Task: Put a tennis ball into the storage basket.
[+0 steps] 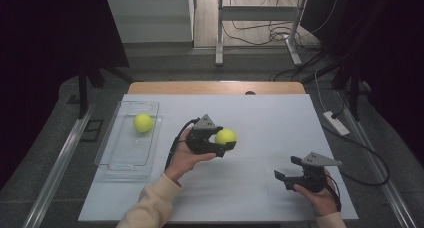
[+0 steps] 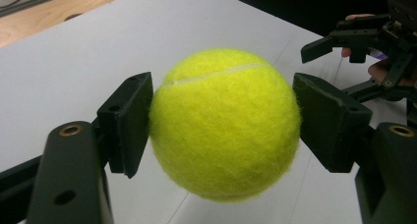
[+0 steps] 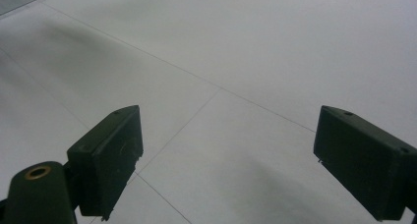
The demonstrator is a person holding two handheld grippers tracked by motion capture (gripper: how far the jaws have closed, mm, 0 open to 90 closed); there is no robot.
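We see the left hand-held gripper [image 2: 223,126] clamped on a tennis ball [image 2: 224,123]; the right hand-held gripper [image 3: 231,160] has its jaws apart over the desk [image 3: 246,52].

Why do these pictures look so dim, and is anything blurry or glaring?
High view: dark surroundings, soft even light on the table, no glare, a slightly grainy look. Left gripper view: the tennis ball held in the left gripper is sharp, its fuzz visible; the background is softer. Right gripper view: the right gripper shows over a grey table with faint shadows.
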